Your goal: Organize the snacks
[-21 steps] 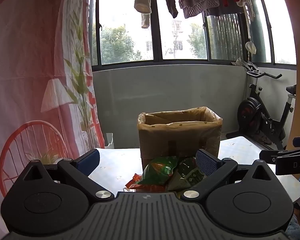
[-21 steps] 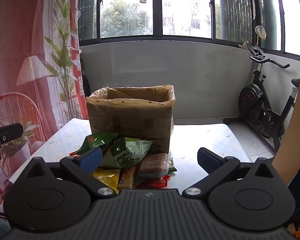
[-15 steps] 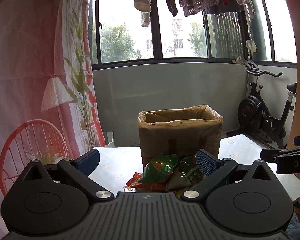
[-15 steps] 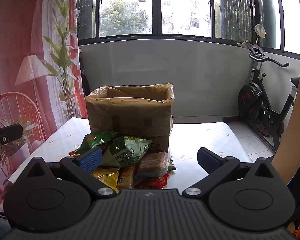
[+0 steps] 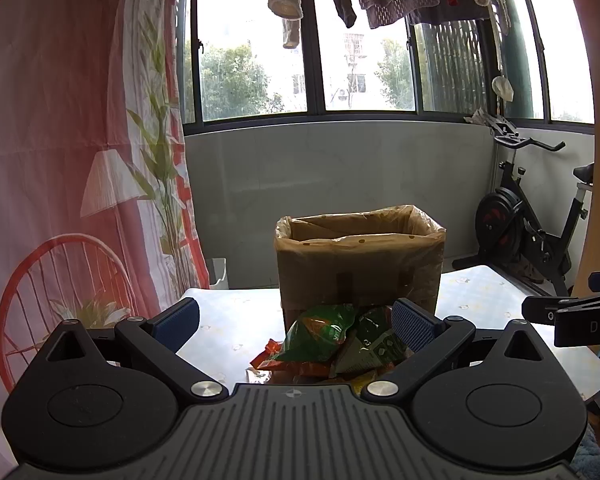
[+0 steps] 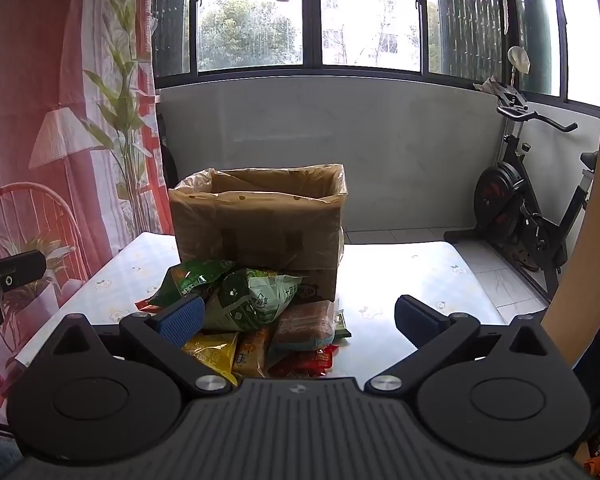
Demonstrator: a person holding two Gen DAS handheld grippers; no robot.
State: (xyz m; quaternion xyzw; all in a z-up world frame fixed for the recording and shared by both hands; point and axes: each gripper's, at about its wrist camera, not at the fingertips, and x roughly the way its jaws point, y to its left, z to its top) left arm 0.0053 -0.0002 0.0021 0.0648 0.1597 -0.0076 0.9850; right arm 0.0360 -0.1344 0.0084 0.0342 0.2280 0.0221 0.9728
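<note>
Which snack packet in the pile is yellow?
The yellow packet at the pile's near left edge in the right wrist view, lying flat beside the orange packet. The packets stacked above it are green; the brown packet and red packet lie further right.

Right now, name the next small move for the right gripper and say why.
Probably ease the right gripper forward and down onto the pale green bag topping the snack pile. Both grippers are open and empty, the pile lies loose on the table, and the lined cardboard box stands open just behind.
</note>
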